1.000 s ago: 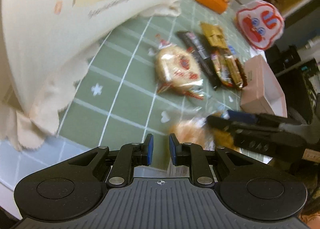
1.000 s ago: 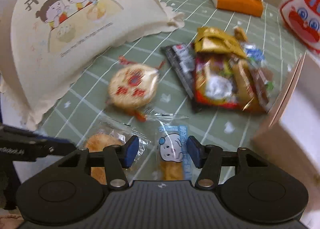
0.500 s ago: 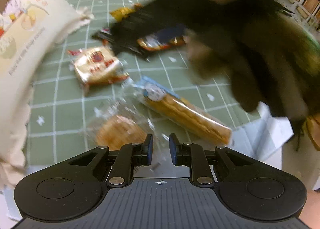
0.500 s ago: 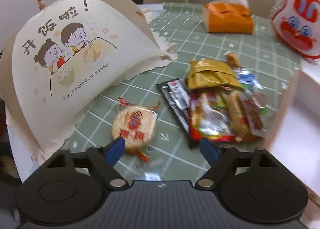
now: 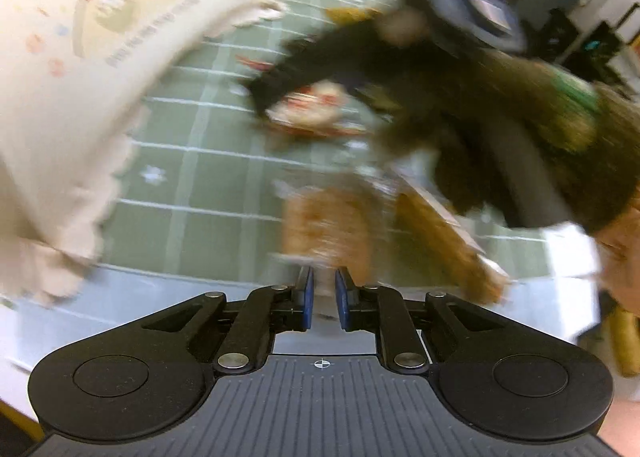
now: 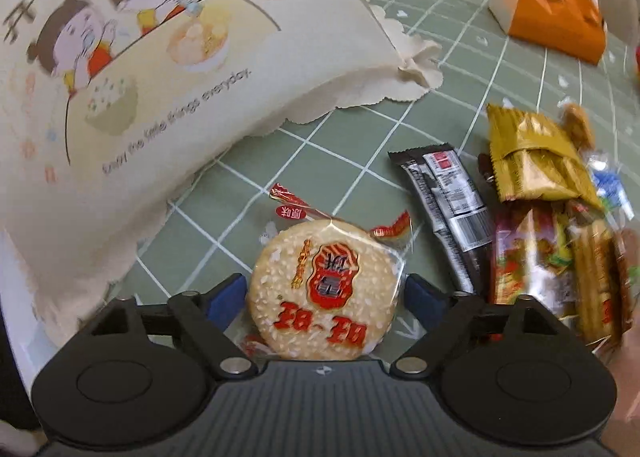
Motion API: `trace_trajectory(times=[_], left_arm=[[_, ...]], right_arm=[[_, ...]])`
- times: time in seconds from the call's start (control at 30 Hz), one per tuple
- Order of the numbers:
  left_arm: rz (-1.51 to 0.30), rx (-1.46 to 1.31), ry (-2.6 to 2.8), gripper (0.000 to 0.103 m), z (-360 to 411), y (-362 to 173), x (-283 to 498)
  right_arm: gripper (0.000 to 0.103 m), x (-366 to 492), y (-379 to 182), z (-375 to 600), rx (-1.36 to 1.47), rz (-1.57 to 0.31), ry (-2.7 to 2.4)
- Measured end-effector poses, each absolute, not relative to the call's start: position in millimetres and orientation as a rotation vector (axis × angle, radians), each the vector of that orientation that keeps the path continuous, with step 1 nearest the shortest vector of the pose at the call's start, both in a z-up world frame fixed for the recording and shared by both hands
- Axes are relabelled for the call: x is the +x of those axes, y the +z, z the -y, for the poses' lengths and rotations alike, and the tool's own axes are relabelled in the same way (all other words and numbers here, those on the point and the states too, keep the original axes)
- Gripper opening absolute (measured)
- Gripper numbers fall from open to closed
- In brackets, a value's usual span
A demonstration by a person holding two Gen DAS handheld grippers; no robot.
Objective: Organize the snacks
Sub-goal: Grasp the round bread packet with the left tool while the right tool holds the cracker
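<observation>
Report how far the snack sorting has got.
Done: nothing visibly; the black bar and the gold-wrapped pile lie loose on the tablecloth. In hand: the right gripper, jaws just eased inward but open, straddles the round rice cracker. The left gripper is shut, empty. Left: everything.

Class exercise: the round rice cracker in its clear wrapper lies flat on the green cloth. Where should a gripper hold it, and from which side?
Come from above and pinch the round rice cracker across its disc edges. It lies flat, and the open right gripper already straddles it.
</observation>
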State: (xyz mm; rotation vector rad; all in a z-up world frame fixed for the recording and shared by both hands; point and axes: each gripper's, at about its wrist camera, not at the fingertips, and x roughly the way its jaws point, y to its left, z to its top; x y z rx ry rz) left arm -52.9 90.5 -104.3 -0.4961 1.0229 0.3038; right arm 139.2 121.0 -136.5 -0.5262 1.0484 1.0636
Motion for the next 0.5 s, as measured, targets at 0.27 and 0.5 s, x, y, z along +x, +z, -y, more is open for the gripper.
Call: trace_trajectory(times=[0.27, 0.5], left_arm=[[-0.923, -0.408, 0.272, 0.019, -96.7, -66.6, -53.4], [-1.07, -0.171, 0.211, 0.022, -52.0, -87.9, -14.9]], right_arm=[[0.078, 147.5, -87.5, -43.1, -0.42, -0.893, 1.001], [0.079, 132.3, -78.2, 49.6, -0.391, -0.869, 0.843]])
